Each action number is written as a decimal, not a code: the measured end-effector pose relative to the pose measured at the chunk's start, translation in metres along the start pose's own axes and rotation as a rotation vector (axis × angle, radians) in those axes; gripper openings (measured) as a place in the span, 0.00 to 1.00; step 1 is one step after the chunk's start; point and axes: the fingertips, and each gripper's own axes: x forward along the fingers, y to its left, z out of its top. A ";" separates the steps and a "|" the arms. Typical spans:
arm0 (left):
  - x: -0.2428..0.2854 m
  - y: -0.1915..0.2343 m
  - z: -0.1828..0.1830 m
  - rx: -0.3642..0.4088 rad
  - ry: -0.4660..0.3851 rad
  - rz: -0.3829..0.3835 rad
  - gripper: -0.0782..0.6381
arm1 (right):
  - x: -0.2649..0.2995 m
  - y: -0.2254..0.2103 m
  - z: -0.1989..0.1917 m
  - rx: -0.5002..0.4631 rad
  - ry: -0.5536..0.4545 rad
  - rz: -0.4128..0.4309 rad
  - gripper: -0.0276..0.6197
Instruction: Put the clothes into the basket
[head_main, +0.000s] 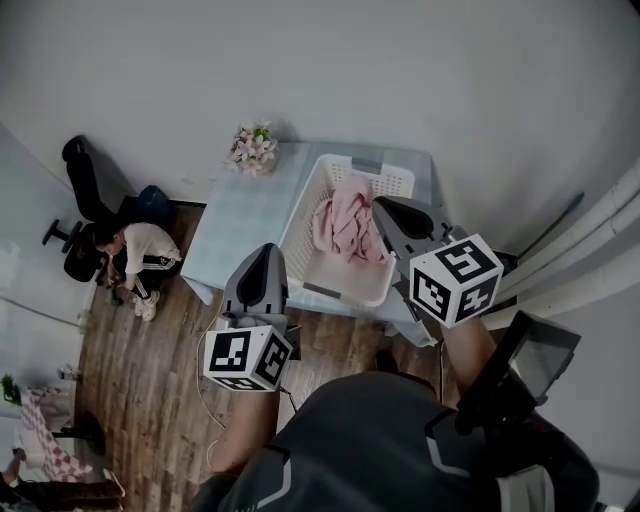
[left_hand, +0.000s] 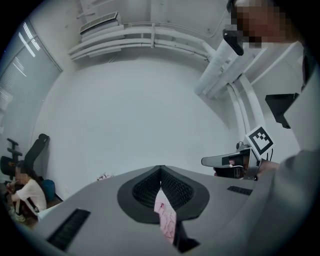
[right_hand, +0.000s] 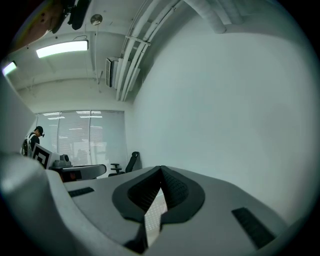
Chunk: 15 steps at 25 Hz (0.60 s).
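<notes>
A white slatted basket (head_main: 300, 215) stands on the pale table (head_main: 240, 215), with pink clothes (head_main: 345, 228) heaped inside it. My right gripper (head_main: 385, 205) hovers over the basket's right side, shut with nothing held. In the right gripper view its tips (right_hand: 160, 170) meet, and white basket mesh (right_hand: 154, 215) shows through the slit below them. My left gripper (head_main: 262, 252) hangs short of the table's near edge, left of the basket. Its tips (left_hand: 160, 170) also meet, and a strip of the pink clothes (left_hand: 165, 217) shows through the slit beneath them.
A bunch of flowers (head_main: 252, 148) sits at the table's far left corner. A black office chair (head_main: 85, 185) and a person crouched on the wooden floor (head_main: 135, 255) are to the left. White pipes (head_main: 600, 240) run along the wall on the right.
</notes>
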 end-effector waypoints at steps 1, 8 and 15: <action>0.001 0.001 0.001 0.004 0.001 0.001 0.12 | 0.001 -0.001 0.000 0.006 -0.004 0.000 0.06; 0.000 0.014 0.012 -0.012 -0.053 0.042 0.12 | 0.006 -0.004 0.007 -0.013 -0.024 0.000 0.06; -0.002 0.010 0.011 -0.013 -0.041 0.034 0.12 | 0.005 -0.002 0.012 -0.009 -0.028 -0.004 0.06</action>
